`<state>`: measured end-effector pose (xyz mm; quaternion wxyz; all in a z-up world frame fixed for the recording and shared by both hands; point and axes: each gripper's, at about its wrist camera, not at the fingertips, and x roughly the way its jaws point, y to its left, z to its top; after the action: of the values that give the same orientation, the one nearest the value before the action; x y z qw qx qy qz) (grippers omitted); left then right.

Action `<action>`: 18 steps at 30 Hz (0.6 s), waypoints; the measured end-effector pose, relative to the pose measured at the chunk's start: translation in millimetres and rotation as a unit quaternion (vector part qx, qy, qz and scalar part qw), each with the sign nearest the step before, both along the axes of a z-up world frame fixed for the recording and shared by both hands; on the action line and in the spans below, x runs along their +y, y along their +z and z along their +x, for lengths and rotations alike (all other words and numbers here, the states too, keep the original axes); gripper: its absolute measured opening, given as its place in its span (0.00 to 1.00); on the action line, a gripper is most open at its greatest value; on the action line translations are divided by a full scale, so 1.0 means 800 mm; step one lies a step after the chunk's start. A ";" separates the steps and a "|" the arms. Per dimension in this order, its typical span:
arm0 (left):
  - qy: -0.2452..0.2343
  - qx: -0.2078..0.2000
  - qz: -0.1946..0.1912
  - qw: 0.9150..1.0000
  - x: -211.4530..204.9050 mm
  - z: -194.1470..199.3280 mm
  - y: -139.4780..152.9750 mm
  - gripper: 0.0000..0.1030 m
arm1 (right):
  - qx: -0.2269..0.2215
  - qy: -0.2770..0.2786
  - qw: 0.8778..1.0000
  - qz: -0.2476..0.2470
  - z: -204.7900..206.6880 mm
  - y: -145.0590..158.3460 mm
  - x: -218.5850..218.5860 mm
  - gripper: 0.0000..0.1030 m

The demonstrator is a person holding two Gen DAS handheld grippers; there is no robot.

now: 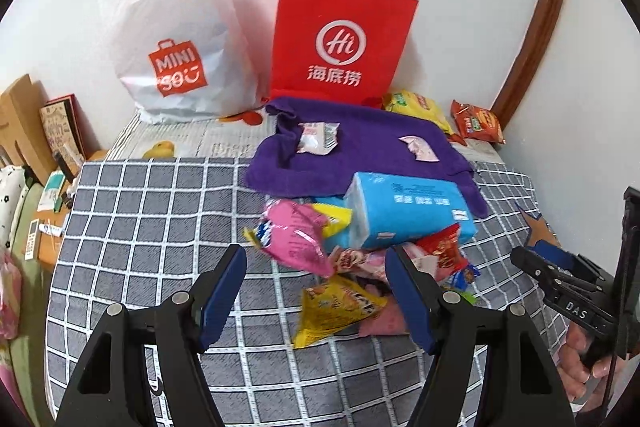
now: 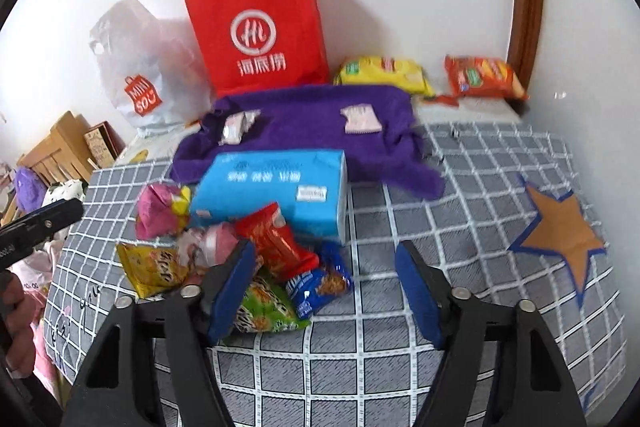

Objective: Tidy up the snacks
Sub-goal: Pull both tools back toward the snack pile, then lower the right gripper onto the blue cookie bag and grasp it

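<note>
A heap of snack packets lies on the checked bedspread (image 1: 152,227) against a blue tissue pack (image 1: 404,211). My left gripper (image 1: 316,267) hangs open over the heap, with a pink packet (image 1: 294,239) and a yellow packet (image 1: 336,307) below the gap and nothing pressed by its pads. In the right wrist view my right gripper (image 2: 324,267) stands open over the same heap. A blue packet (image 2: 320,283) lies between its fingers, a green packet (image 2: 268,311) lies under the left finger, and a red packet (image 2: 276,239) is just beyond.
A purple towel (image 1: 360,147) carrying two small packets lies behind the heap. A red paper bag (image 1: 340,39) and a white plastic bag (image 1: 180,39) stand against the wall. Yellow (image 2: 380,73) and orange (image 2: 480,77) chip bags lie in the far right corner. Boxes crowd the left bedside.
</note>
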<state>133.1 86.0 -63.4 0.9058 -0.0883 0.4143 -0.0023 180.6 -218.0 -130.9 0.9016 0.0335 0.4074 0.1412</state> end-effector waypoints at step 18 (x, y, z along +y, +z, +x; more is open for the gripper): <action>0.022 0.042 -0.027 0.999 0.036 0.021 -0.061 0.68 | 0.071 0.016 0.997 -0.014 0.047 -0.101 -0.002 0.34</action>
<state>150.2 115.0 -112.5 0.8848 -0.1220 0.4497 0.0103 218.6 -219.7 -211.6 0.8683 0.0246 0.4730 0.1475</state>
